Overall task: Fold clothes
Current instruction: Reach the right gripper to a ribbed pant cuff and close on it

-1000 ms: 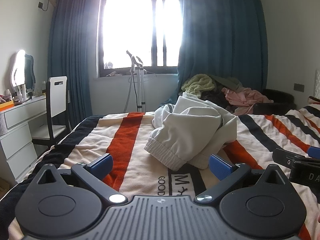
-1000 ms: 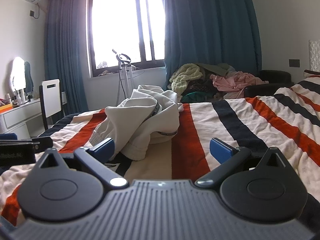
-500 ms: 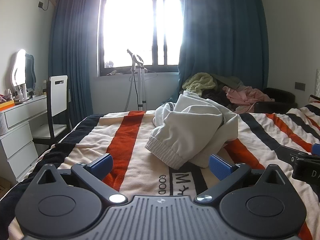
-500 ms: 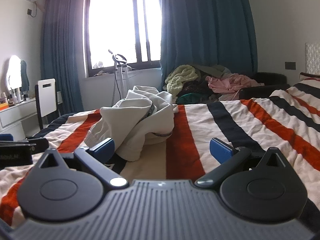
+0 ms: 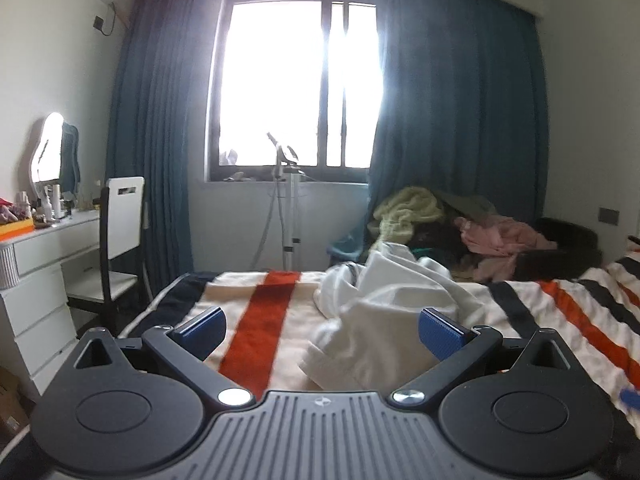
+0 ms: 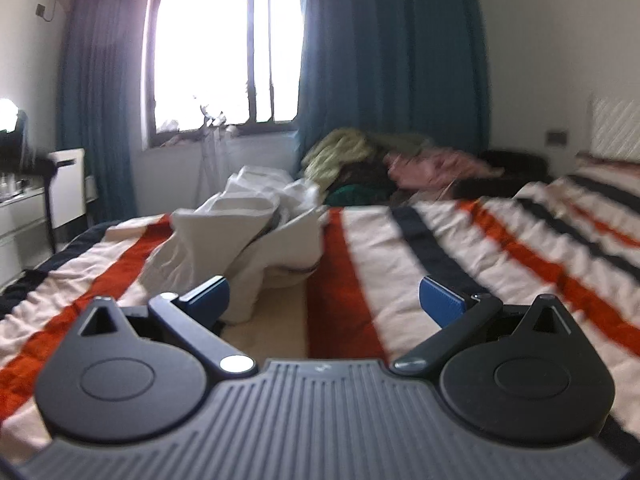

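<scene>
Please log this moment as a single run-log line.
left gripper: open, empty | right gripper: open, empty | white garment: crumpled on striped bed, ungrasped

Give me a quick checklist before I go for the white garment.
1. Left tool open: ok.
2. Right tool open: ok.
3. Both tools free of cloth: ok.
4. Garment on the bed, crumpled and unfolded, within sight of both tools: ok.
5. Clear hem or corner to pinch: ribbed edge shows in the left view; ok.
6. Right view sharp enough to aim: not ok, blurred.
</scene>
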The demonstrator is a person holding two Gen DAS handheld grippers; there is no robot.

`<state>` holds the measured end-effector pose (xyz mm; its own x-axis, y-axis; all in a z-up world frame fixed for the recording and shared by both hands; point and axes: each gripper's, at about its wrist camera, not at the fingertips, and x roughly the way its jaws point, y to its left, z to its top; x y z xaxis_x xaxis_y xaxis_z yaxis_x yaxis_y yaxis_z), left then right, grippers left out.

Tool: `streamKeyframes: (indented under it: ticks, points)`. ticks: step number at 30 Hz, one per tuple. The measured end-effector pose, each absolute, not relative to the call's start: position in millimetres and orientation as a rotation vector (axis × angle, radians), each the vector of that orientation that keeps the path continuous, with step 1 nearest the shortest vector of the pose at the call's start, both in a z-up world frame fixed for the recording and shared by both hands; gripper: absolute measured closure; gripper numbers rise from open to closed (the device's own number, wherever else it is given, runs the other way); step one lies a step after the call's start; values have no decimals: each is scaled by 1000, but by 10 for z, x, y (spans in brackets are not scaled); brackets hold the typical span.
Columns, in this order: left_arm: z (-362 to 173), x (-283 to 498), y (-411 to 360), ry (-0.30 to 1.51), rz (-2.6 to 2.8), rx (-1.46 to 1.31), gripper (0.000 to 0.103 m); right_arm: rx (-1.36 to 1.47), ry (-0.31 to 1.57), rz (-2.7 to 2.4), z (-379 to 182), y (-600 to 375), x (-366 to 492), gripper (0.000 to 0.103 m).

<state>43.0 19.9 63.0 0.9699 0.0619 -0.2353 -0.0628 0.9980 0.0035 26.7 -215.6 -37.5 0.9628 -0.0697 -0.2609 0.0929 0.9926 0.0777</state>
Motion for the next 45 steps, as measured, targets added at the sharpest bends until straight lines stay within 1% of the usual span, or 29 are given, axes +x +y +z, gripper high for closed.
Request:
streamKeyframes:
  ticks: [2, 5, 7, 11, 12, 14, 15, 17, 22, 24, 25, 26, 27, 29, 30, 31, 32, 34, 36, 40, 45]
  points:
    - [653, 590, 280, 248, 74, -9, 0, 81, 310, -47, -456, -2104, 464, 0]
    - [551, 773, 441, 265, 96, -18, 0, 39, 385, 18, -610, -1959, 814, 0]
    - [413, 882, 594, 283, 104, -40, 0, 11, 433, 52, -723, -1862, 1071, 4]
    - [162, 1106, 873, 356, 144, -64, 0, -48, 458, 57, -965, -1655, 1544, 5]
    - [124, 1149, 930, 372, 143, -69, 0, -66, 466, 56, -1030, -1606, 1668, 8]
    - [70, 1213, 1037, 377, 145, -85, 0, -124, 530, 40, -1187, -1510, 1921, 20]
    - [49, 1243, 1077, 376, 146, -93, 0, -153, 562, 32, -1266, -1462, 2047, 28]
    - [-17, 1325, 1132, 380, 147, -97, 0, -191, 598, 25, -1394, -1383, 2227, 27]
    - [-207, 1557, 1285, 439, 162, -148, 0, -361, 526, -1, -1456, -1101, 2449, 28]
    - [-229, 1574, 1336, 450, 164, -187, 0, -366, 522, 6, -1444, -1084, 2534, 28]
    - [-237, 1577, 1359, 455, 166, -205, 0, -333, 509, 13, -1404, -1127, 2545, 30]
    - [-234, 1563, 1362, 454, 167, -213, 0, -300, 496, 19, -1364, -1171, 2556, 34]
    - [-226, 1542, 1355, 450, 168, -215, 0, -268, 480, 24, -1321, -1215, 2562, 42]
    - [-204, 1506, 1308, 443, 162, -204, 0, -242, 389, -12, -1165, -1294, 2443, 58]
    - [-193, 1489, 1275, 439, 157, -196, 0, -235, 336, -36, -1078, -1329, 2368, 68]
    - [-183, 1472, 1240, 436, 151, -193, 0, -219, 282, -54, -964, -1382, 2289, 73]
    - [-177, 1459, 1212, 435, 146, -195, 0, -190, 257, -66, -841, -1457, 2245, 74]
    - [-171, 1415, 1165, 434, 124, -210, 0, -147, 225, -84, -603, -1605, 2162, 84]
    - [-174, 1378, 1115, 436, 104, -219, 0, -127, 206, -81, -402, -1752, 2036, 89]
    - [-161, 1280, 998, 436, 50, -221, 0, -110, 164, -48, -54, -2042, 1707, 91]
    - [-115, 1057, 753, 413, -108, -165, 0, -118, 148, 29, 235, -2224, 1264, 91]
